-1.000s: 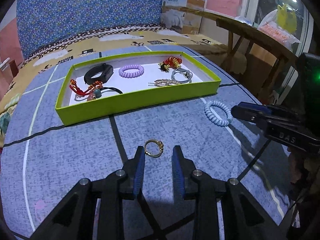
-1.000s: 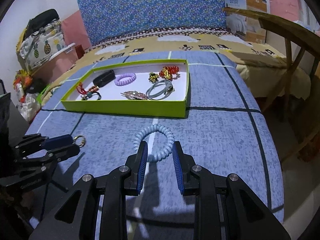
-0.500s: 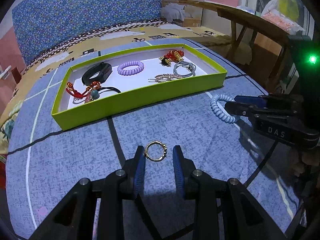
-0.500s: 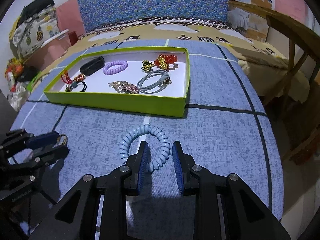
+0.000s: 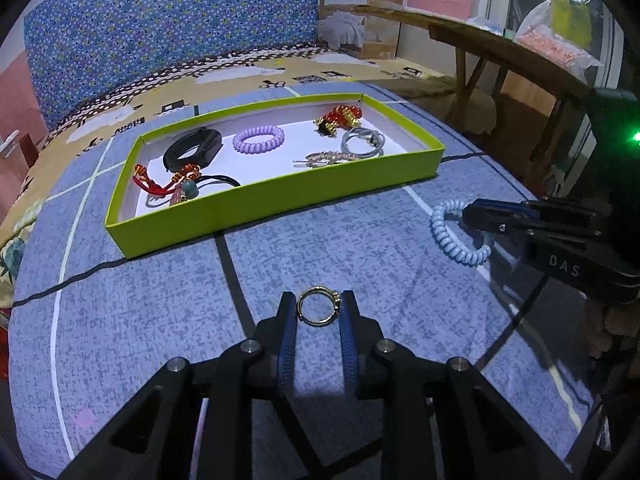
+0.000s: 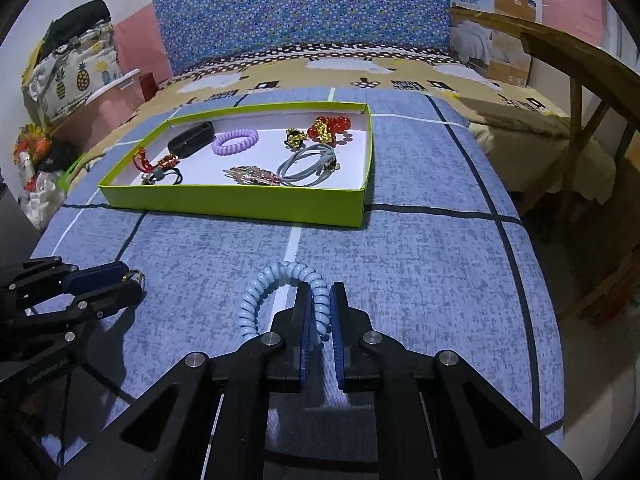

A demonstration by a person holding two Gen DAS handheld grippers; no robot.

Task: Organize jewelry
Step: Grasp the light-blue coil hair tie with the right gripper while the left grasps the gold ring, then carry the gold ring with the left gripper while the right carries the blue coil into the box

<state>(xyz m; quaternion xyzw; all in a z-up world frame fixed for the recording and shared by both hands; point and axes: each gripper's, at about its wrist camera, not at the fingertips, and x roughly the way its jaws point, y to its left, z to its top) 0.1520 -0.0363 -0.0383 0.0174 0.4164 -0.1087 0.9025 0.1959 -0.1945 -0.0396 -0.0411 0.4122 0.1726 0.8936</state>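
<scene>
A gold ring (image 5: 319, 311) sits between the tips of my left gripper (image 5: 318, 308), whose jaws touch both its sides just above the blue blanket. It also shows in the right wrist view (image 6: 135, 276). My right gripper (image 6: 320, 300) is shut on a light-blue spiral hair tie (image 6: 280, 292), seen from the left wrist view too (image 5: 452, 236). The lime-green tray (image 5: 280, 196) lies beyond, holding a black band (image 5: 192, 150), a purple spiral tie (image 5: 258, 139), red beads (image 5: 342, 116), a grey hair tie (image 5: 362, 142) and a hair clip (image 5: 328, 158).
The tray rests on a blue checked blanket (image 6: 420, 264) over a bed. A wooden bench (image 5: 500, 56) and a cardboard box (image 5: 360, 20) stand at the right. Bags (image 6: 72, 64) are piled at the left. The bed's right edge drops off near my right gripper.
Both grippers have closed: the left one onto the gold ring, the right one onto the light-blue spiral tie, which was lying loose on the blanket before.
</scene>
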